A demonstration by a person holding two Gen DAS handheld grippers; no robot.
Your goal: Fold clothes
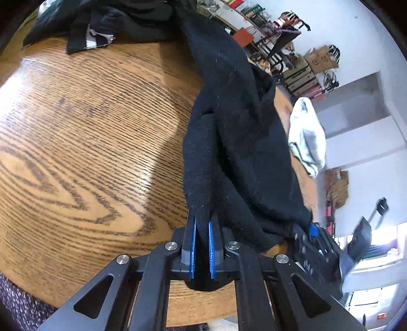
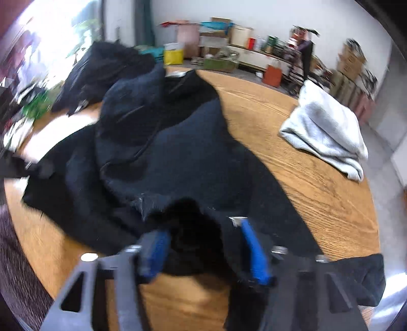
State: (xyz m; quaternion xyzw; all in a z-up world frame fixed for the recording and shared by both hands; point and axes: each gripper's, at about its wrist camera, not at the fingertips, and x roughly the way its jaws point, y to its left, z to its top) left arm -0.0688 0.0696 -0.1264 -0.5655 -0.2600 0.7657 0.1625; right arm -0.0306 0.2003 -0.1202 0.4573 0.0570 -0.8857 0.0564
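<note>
1. Left gripper point(image 1: 202, 224): 2 black fingers with blue ribbed pads point(image 1: 212, 250), drawn close together and pinching a fold of the black fleece garment point(image 1: 236, 122). Cloth fills the narrow gap between the pads and rises from the tips in a tall, draped ridge.
2. From that pinch, runs away across the round oak-grain wooden table point(image 1: 89, 132) toward the far pile of dark clothes point(image 1: 101, 23), part lifted off the wood, part trailing down to the right.
3. Right gripper seen in the left view at the lower right point(image 1: 314, 230), pressed against the hem of the same garment; blurred there.
4. Right gripper point(image 2: 203, 229) in its own view: blue pads point(image 2: 254, 252) set clearly apart, a bunch of black cloth sitting between them. Too blurred to tell whether both pads actually clamp it or merely straddle it.
5. Black fleece garment point(image 2: 165, 142) spread ahead of the right fingers, rumpled, covering the middle of the wooden table point(image 2: 318, 193), with a corner hanging past the right finger at the near edge.
6. Folded pale grey garment point(image 2: 328, 135) lying on the table's right side, well apart from the black one; also visible beyond the draped cloth in the left view point(image 1: 306, 135).
7. Dark pile point(image 2: 101, 68) resting at the far left of the table, just behind the spread garment.
</note>
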